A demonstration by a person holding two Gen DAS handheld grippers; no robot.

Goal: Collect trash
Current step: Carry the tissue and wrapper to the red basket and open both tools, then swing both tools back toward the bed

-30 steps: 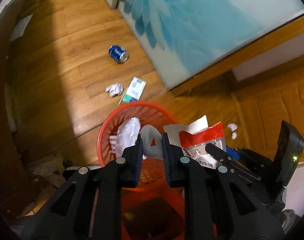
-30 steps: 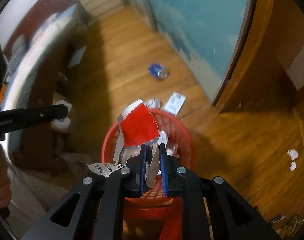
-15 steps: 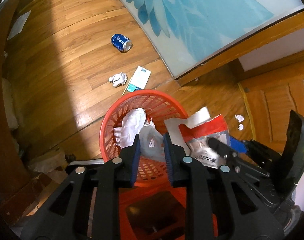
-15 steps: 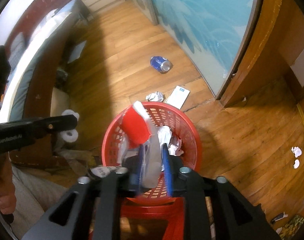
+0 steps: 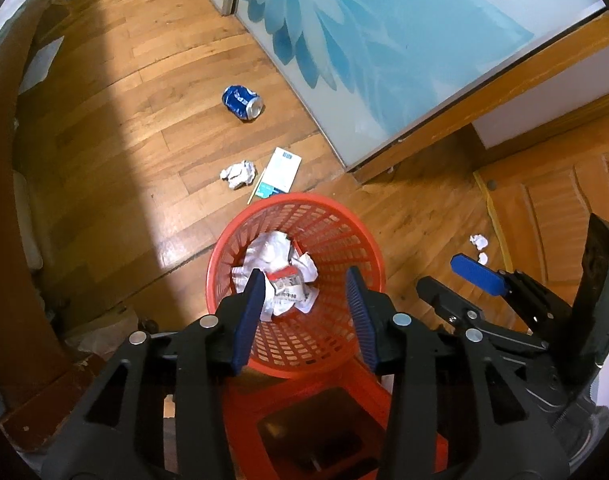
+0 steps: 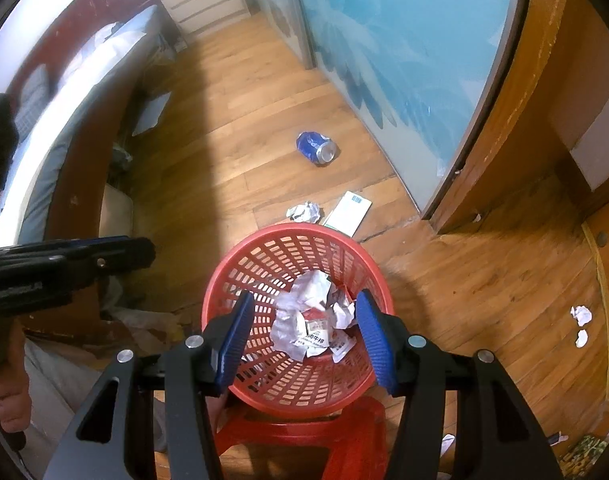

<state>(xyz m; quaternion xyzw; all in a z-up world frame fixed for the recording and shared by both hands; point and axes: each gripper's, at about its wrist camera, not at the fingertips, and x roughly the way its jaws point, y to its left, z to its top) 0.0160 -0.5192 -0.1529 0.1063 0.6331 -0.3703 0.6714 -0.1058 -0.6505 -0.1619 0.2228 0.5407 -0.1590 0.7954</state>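
A red mesh basket (image 5: 360,224) (image 6: 296,230) stands on a red stool (image 5: 304,392), right below both grippers. In it lie crumpled white paper and a red-and-white wrapper (image 5: 282,276) (image 6: 312,320). My left gripper (image 5: 304,276) hangs over the basket with its jaws opening and nothing between the pads. My right gripper (image 6: 306,298) is also above the basket, jaws opening and empty; its fingers (image 5: 480,276) show at the right of the left wrist view. On the floor beyond lie a blue can (image 5: 242,103) (image 6: 316,147), a paper ball (image 5: 237,174) (image 6: 303,211) and a flat white-and-teal box (image 5: 278,174) (image 6: 348,208).
Small paper scraps (image 5: 479,242) (image 6: 581,314) lie on the wood floor to the right. A blue flowered glass door (image 5: 384,40) and a wooden door (image 5: 544,200) bound the right side. A bed (image 6: 64,92) runs along the left. A person's hand (image 6: 4,380) holds the left gripper.
Both grippers have opened. The pale wrapper held by the left one and the red pouch held by the right one have dropped into the basket.
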